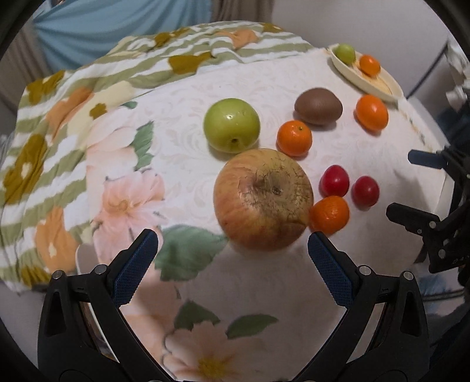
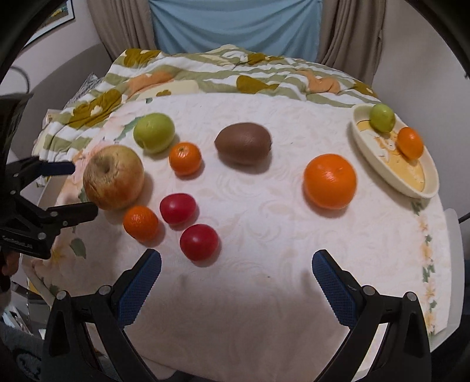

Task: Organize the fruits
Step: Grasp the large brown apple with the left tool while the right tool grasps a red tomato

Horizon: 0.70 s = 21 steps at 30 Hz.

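Note:
My left gripper (image 1: 231,241) is open, with a big yellow-red apple (image 1: 263,199) just ahead of its tips. From the right wrist view, the left gripper's fingers (image 2: 72,168) flank that apple (image 2: 114,176). My right gripper (image 2: 237,255) is open and holds nothing, close to two red fruits (image 2: 199,242). On the cloth lie a green apple (image 2: 154,132), a kiwi (image 2: 243,143), a large orange (image 2: 330,180) and two mandarins (image 2: 185,158). A cream dish (image 2: 367,147) at the far right holds a small green fruit (image 2: 382,117) and a small orange (image 2: 410,142).
A white embossed tablecloth (image 2: 264,293) covers the table. A crumpled floral blanket (image 1: 58,132) lies along the far and left sides. Beige and blue curtains (image 2: 235,26) hang behind. The table's edge runs close to the dish on the right.

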Available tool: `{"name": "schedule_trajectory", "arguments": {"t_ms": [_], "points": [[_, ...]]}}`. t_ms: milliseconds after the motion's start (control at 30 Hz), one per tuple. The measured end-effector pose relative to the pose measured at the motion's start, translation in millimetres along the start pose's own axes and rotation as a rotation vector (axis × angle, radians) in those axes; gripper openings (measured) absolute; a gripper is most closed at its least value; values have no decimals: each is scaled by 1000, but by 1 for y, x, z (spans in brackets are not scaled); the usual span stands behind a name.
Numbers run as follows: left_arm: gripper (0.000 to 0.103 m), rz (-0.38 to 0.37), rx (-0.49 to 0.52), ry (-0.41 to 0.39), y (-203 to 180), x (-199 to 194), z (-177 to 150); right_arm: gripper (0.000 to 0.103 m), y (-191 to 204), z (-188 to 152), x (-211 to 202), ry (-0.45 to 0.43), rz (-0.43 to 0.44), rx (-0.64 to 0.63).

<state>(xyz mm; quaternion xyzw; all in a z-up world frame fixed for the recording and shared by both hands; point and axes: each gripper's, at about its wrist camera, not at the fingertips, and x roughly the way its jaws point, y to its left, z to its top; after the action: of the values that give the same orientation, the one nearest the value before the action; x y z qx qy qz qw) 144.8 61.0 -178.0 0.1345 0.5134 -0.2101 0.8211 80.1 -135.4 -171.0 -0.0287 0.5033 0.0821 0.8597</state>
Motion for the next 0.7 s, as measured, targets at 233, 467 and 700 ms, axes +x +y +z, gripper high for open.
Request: {"name": "schedule_trajectory", "arguments": {"t_ms": [233,467,700], "points": [[103,-17,64,-19,-8,16,12,88,10,-2,17,23,12,-26],[88,-63,84,-18,-13,25,21,87,17,-1,22,25,19,-31],[81,-61,99,-12,-20,26,20,71,22,-1,27,33,24,-45]]}}
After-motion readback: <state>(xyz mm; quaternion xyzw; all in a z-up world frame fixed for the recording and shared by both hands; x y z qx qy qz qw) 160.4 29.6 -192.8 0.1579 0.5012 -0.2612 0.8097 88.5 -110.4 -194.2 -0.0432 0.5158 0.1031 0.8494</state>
